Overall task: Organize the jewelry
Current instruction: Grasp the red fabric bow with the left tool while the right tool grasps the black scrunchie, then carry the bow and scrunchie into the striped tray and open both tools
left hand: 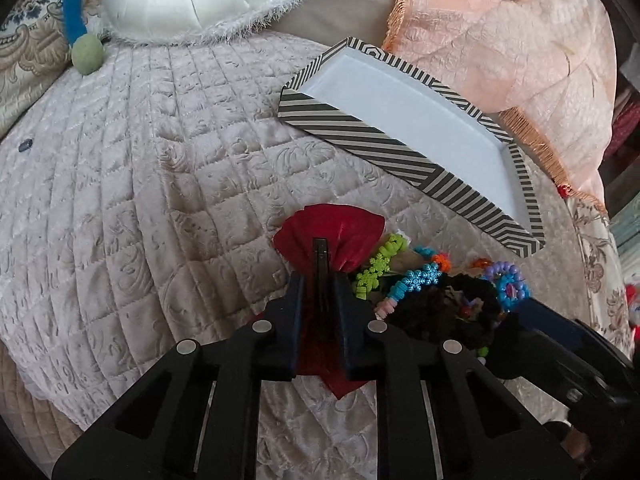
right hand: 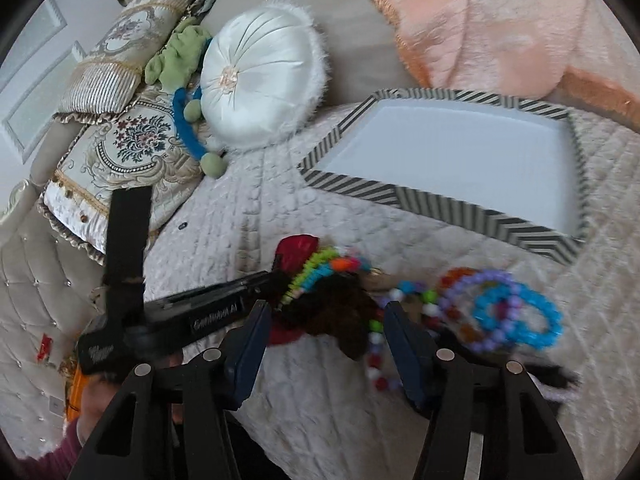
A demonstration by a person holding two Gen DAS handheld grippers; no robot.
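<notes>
Box [left hand: 408, 108] bare inside: nothing sorted yet, by the look of it. Your left gripper [left hand: 320, 264] is clenched on the red pouch [left hand: 332, 228]. Your right gripper [right hand: 324, 316] is spread wide over the bead pile [right hand: 400, 300], grasping nothing. All jewelry lies on the quilt [left hand: 140, 184] near the box.

- A quilted cream bedspread [left hand: 132, 168] with embossed swirls covered the bed.
- A round white satin cushion [right hand: 260, 80] with a fringed edge lay at the far side.
- A peach fringed throw [left hand: 520, 32] was bunched at the far right.
- Floral embroidered pillows [right hand: 132, 140] were stacked at the far left, near a tufted headboard [right hand: 36, 280].
- A paneled white wall [right hand: 36, 92] stood behind them in soft daylight.
</notes>
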